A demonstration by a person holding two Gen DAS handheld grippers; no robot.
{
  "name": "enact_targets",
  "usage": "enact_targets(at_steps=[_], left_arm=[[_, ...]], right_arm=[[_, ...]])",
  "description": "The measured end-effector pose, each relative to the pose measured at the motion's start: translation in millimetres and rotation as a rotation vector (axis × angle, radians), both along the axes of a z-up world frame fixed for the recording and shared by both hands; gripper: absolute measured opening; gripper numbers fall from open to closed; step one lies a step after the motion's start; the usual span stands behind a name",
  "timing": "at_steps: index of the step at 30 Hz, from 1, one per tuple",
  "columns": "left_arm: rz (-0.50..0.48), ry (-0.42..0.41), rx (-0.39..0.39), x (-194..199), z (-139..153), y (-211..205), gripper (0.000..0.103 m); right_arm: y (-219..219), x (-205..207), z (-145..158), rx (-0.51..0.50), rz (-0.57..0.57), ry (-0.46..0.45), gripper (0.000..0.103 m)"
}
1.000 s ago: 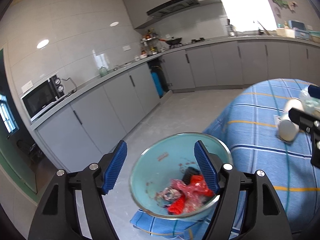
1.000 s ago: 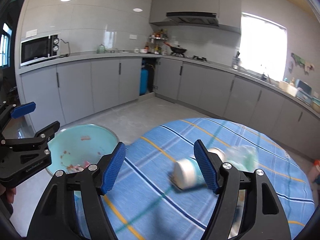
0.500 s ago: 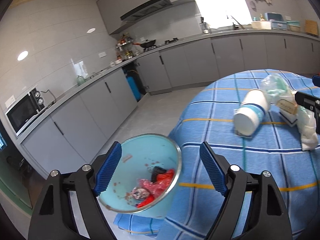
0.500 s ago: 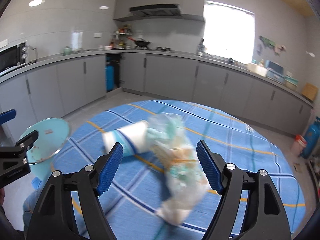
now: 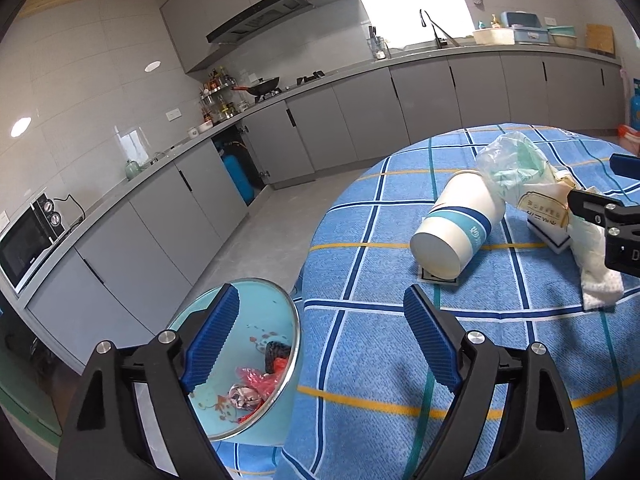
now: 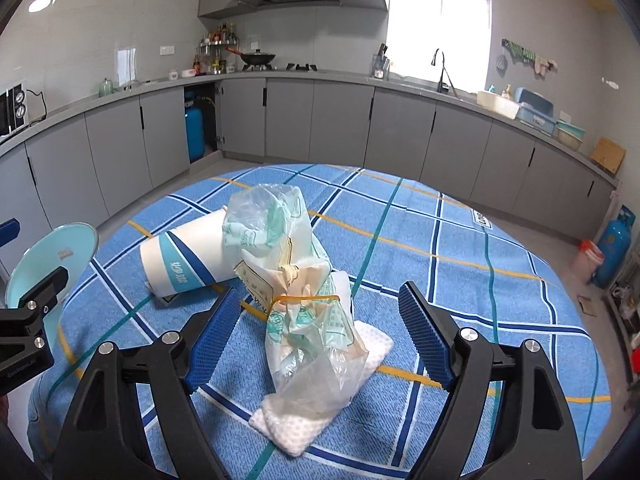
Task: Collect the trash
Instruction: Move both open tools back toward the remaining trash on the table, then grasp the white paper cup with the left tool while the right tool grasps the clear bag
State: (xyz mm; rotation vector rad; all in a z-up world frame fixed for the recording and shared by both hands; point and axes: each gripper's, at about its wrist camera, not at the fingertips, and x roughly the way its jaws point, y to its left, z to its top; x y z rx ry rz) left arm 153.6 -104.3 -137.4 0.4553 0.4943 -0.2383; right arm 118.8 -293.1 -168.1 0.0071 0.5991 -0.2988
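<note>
Three bits of trash lie together on the worktop, which is covered by a blue checked cloth: a paper cup tipped on its side, a crumpled plastic bag leaning against it, and a white napkin under the bag's near end. The bag is bound by a yellow rubber band. Beside the worktop's edge stands a light blue bin with red wrappers in it. The right gripper hangs over the bag with its jaws wide apart, having just been opening; the bag sits between them, unpressed. The left gripper has also just been opening and holds nothing, one finger over the bin, the other over the cloth.
</note>
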Motion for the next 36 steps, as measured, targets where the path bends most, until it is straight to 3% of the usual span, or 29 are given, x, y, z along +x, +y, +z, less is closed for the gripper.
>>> enact_targets(at_steps=[6,9,10,13,22,27,31,36], left_arm=[[-0.001,0.003,0.003,4,-1,-2,0.085],[-0.002,0.008,0.008,7,-2,-4,0.085],[-0.002,0.01,0.009,7,-3,-4,0.085],[-0.004,0.01,0.009,8,-2,-7,0.085],[-0.053,-0.007,-0.012,10,7,-22,0.085],[-0.139,-0.027,-0.029,13,10,-47,0.093],[-0.201,-0.006,-0.018,25,0,-72,0.093],[-0.266,0.093,-0.02,46,-17,-92,0.093]], right_arm=[[-2,9,-6,-0.004,-0.001,0.045,0.079],[-3,12,-10,0.002,0.008,0.072,0.052],[-3,13,-11,0.009,0.016,0.086,0.035],[-2,13,-13,0.022,0.042,0.093,0.022],[-10,-10,18,0.04,0.017,-0.047,0.018],[-24,-9,21,0.004,-0.049,-0.049,0.018],[-36,-8,13,0.024,-0.067,-0.036,0.018],[-47,-10,8,0.042,-0.075,-0.032,0.018]])
